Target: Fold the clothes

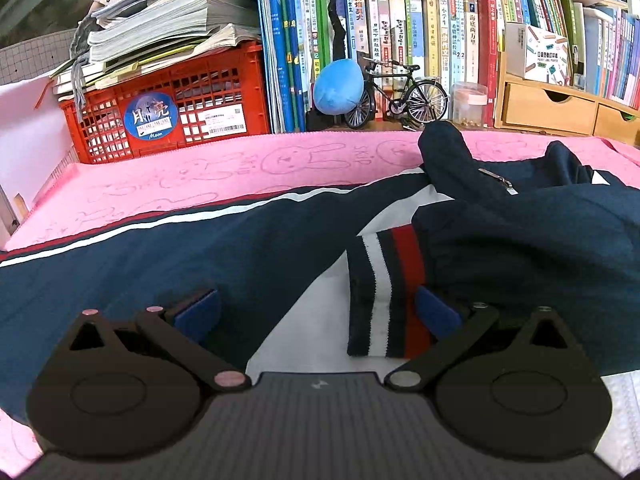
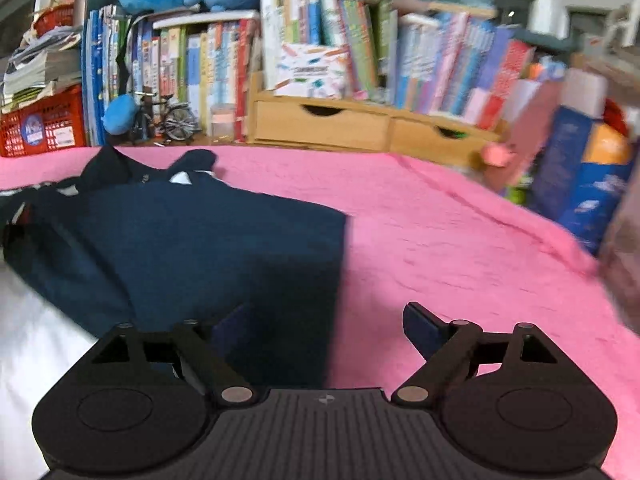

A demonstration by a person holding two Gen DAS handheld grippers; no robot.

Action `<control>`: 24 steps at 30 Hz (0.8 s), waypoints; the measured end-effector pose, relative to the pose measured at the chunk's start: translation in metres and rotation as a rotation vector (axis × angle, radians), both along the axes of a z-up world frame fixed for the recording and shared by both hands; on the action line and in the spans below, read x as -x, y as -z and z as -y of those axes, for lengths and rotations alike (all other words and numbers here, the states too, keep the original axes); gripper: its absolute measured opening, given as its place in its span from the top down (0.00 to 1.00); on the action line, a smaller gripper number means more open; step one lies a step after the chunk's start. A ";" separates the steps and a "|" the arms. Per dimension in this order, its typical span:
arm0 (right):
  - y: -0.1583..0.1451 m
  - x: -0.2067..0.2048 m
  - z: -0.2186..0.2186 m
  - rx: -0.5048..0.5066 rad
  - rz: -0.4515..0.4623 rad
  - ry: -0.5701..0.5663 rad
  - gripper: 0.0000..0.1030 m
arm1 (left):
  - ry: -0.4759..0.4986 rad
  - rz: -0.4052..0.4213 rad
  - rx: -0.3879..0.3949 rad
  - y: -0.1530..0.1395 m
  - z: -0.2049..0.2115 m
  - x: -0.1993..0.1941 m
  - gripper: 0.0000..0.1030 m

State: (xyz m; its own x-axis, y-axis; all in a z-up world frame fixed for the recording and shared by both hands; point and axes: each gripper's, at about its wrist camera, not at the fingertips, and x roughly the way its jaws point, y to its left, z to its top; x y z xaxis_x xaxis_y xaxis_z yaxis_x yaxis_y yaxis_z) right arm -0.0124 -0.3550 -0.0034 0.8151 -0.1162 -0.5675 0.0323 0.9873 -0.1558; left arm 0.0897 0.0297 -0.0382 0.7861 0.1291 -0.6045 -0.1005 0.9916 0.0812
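While you are hovering both tools low over the bed, these points are worth your watching:

Garment: your navy jacket (image 1: pixel 200 256) is lying across the pink blanket (image 1: pixel 240 168), one sleeve already lying folded over the white panel, its striped cuff (image 1: pixel 384 296) resting near you.

Left gripper (image 1: pixel 316 312): you are holding it spread wide, gripping nothing; the cuff is sitting between the blue pads, against the right one.

Right gripper (image 2: pixel 324 328): you are keeping it released too, straddling the jacket's right edge (image 2: pixel 340 264), one pad over navy cloth, the other over blanket.

Stage: the jacket is looking partly folded; whether you are about to grasp or have just let go, the views are not settling.

Risk, left: closing on the cuff alone is likely dragging the sleeve out of its fold.

Risk, right: pinching there could be catching blanket along with cloth, lifting both.

Risk, collar: the bunched collar and zip (image 1: pixel 496 178) at the far side are making lumps likely.
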 end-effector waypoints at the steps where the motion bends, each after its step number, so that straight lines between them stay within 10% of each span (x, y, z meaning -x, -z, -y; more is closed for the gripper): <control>1: -0.002 0.010 0.004 0.010 0.005 0.006 0.16 | 0.000 -0.001 0.002 0.000 0.000 0.000 0.00; 11: -0.019 0.134 0.045 -0.035 0.112 0.073 0.09 | 0.003 -0.003 0.018 0.000 -0.003 0.001 0.00; 24: -0.004 0.092 -0.105 -0.159 0.198 -0.252 0.09 | -0.007 0.006 -0.050 -0.002 0.005 0.012 0.00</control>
State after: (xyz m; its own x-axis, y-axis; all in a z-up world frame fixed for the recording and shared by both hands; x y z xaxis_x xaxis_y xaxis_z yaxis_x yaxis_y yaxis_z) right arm -0.1042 -0.2502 0.0005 0.9027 0.1796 -0.3909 -0.2011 0.9795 -0.0143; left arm 0.0774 0.0251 -0.0362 0.7884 0.1649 -0.5926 -0.1080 0.9855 0.1305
